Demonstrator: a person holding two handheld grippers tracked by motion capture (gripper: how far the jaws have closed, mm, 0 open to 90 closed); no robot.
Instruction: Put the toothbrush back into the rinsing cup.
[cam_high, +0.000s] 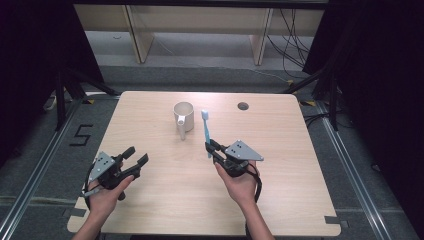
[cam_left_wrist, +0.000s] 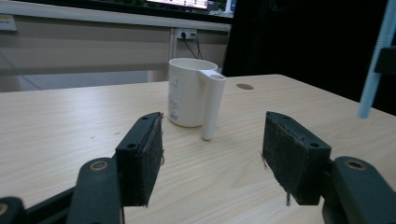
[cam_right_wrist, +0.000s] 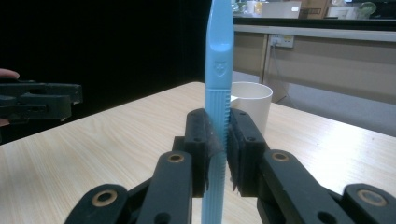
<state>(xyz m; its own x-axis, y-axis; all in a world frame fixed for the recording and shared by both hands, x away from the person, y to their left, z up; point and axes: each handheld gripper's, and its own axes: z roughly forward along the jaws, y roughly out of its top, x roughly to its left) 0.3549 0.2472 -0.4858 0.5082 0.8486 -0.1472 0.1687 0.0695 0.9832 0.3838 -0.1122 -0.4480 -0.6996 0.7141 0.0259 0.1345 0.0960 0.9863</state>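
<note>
Lying pale wood table (cam_high: 150, 210), right hand-held gripper (cam_high: 214, 150) clamping blue toothbrush (cam_high: 205, 131), left hand-held gripper (cam_high: 138, 156) agape, empty, grey floor (cam_high: 200, 60)

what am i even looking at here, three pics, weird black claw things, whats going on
There is no robot here. A person sits at a wooden table and holds a hand-operated clamp tool, called a gripper, in each hand.

The high view comes from a fixed camera above the table. The other two come from small cameras riding on the grippers, each looking out along its own two black jaws.

On the table stands a white cup with a long straight handle.

The right gripper is shut on a light blue toothbrush; in the right gripper view its pads squeeze the ribbed handle, with the cup behind.

The left gripper is open and holds nothing. In its own view the jaws stand wide apart, pointing towards the cup, which it does not touch.
</note>
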